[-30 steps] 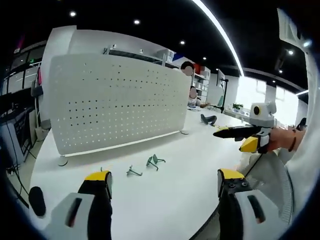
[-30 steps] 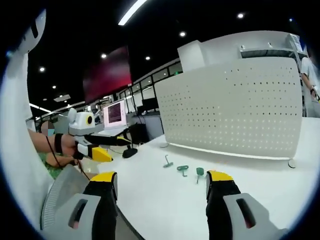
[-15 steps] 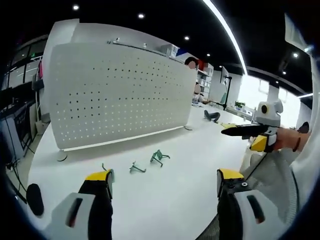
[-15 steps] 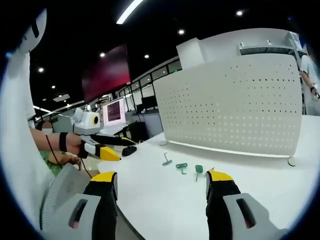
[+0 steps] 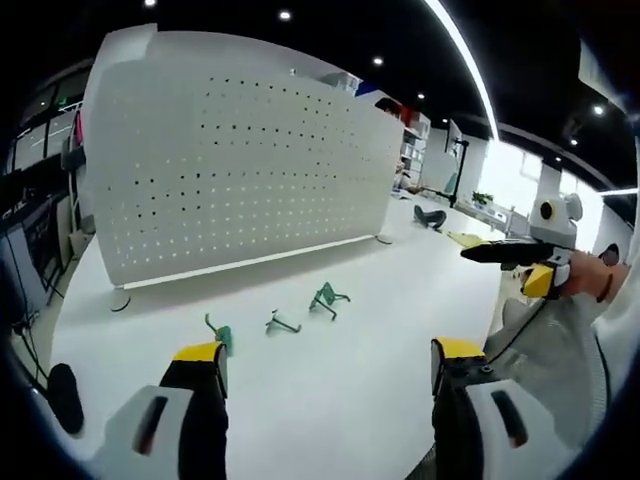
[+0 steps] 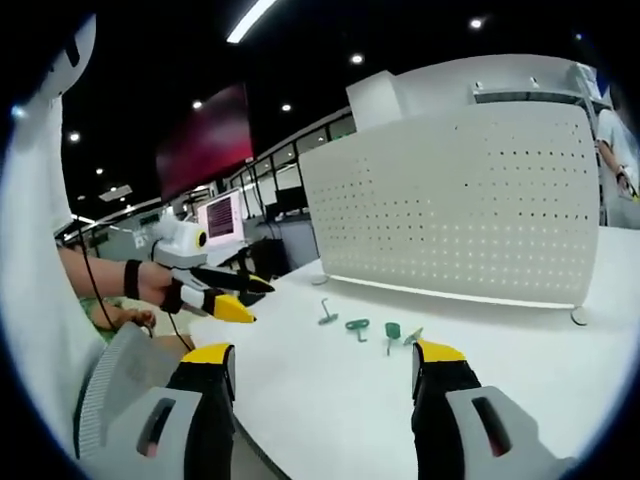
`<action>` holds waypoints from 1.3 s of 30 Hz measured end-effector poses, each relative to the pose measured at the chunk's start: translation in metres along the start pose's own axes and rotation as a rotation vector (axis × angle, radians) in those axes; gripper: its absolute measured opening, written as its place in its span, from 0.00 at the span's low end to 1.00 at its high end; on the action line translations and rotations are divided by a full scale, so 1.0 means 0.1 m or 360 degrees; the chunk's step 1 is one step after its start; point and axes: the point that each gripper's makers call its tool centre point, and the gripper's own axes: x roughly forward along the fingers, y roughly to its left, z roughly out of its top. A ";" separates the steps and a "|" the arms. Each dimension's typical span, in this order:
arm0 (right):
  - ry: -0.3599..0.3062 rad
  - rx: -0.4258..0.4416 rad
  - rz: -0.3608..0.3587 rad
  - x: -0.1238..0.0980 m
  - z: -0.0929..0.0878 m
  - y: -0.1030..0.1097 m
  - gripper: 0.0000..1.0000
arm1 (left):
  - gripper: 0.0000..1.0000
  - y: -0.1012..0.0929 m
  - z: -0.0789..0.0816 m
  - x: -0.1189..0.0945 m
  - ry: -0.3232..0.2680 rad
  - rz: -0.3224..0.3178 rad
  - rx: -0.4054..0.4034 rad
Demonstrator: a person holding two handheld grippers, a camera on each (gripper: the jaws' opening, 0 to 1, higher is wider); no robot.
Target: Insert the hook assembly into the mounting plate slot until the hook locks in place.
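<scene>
On the white bench [image 5: 330, 380] the pegboard [image 5: 240, 170] and hooks [image 5: 325, 297] loom nearer than before; both hand-held grippers, left [image 5: 315, 365] and right [image 6: 325, 365], stay apart and empty, approaching.

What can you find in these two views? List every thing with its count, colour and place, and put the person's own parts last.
Pegboard panel: one, white, upright at the table's far side.
Hooks: three, green, lying apart on the table before the panel.
Table: one, white, under everything.
Monitor: one, lit screen, behind the table in the right gripper view.
Left gripper: one, yellow-tipped, open, empty.
Right gripper: one, yellow-tipped, open, empty.
</scene>
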 end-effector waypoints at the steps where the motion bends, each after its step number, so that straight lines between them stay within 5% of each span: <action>1: 0.0000 0.0001 -0.0001 0.00 0.00 0.00 0.73 | 0.85 0.02 -0.01 0.00 0.0007 0.0007 -0.0009; 25: 0.0017 0.0037 -0.0039 -0.02 -0.08 0.04 0.73 | 0.81 0.24 -0.31 0.21 0.0177 0.0034 -0.0068; 39: 0.0023 0.0051 -0.0051 -0.04 -0.09 0.08 0.73 | 0.75 0.44 -0.36 0.37 0.0283 0.0040 -0.0062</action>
